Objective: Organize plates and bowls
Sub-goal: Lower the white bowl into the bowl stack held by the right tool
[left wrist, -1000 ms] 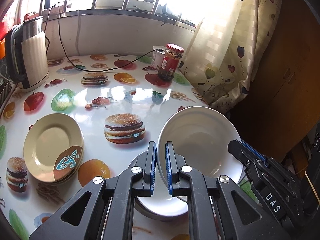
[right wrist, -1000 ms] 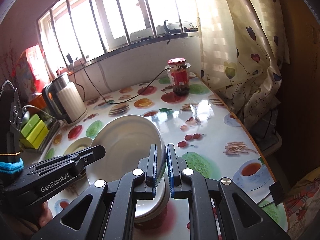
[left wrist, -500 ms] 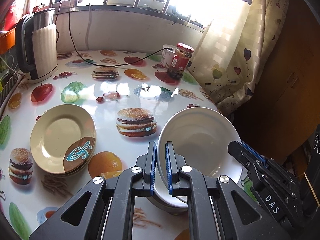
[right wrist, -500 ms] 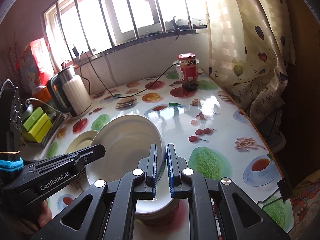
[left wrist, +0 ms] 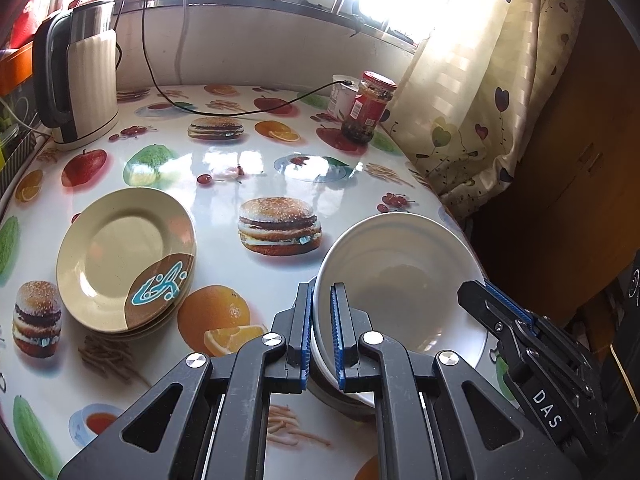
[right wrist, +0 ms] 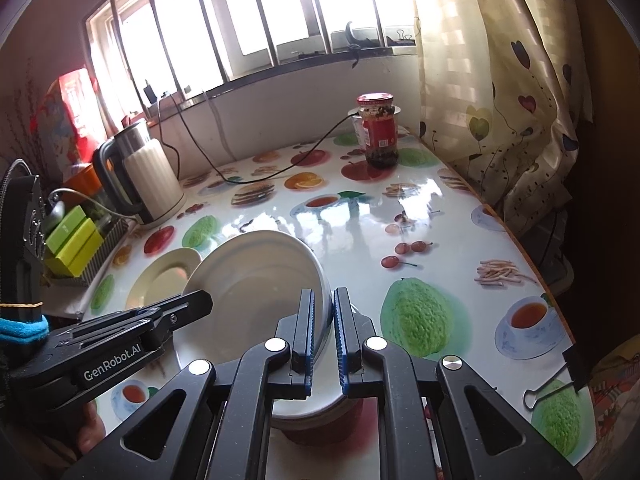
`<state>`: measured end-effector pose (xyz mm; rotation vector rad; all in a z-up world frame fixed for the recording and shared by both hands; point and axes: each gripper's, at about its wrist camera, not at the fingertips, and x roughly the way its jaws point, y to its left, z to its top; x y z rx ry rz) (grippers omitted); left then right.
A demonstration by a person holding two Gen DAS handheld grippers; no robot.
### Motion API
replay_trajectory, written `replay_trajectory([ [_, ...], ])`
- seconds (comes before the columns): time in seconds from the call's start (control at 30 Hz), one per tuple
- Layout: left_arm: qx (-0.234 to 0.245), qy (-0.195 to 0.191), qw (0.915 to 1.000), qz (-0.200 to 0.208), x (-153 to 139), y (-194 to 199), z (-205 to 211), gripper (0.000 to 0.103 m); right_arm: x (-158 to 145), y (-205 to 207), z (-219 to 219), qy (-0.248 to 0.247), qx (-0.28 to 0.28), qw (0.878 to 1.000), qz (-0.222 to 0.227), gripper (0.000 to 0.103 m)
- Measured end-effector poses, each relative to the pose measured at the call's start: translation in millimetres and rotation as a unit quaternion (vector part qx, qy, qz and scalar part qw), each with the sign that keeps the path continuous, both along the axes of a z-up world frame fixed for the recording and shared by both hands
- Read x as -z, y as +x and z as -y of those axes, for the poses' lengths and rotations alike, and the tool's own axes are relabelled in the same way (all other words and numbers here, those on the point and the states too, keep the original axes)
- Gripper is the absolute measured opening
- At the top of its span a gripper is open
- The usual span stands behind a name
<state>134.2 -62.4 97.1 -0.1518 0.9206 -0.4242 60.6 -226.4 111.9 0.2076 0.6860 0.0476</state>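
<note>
Left wrist view: we see left gripper (left wrist: 321,322) clamped narrow on white bowl (left wrist: 400,280) rim, lower centre; right gripper (right wrist: 323,322) pinches opposite rim, bowl tilted.

Left claw (left wrist: 321,332) and right claw (right wrist: 324,332): black plastic, triangular cutouts, silver round screws, blue ribbed pads (left wrist: 305,334). White "GenRobot.AI" lettering on one side, "DAS" on the other. Bright blue band and thin yellow line just behind left claw.
</note>
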Motion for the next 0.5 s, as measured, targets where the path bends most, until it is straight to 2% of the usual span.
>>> replay_trajectory([
  [0.5, 0.004, 0.008, 0.9998, -0.015, 11, 7, 8, 0.009, 16, 3, 10, 0.015, 0.007, 1.0, -0.021, 0.01],
])
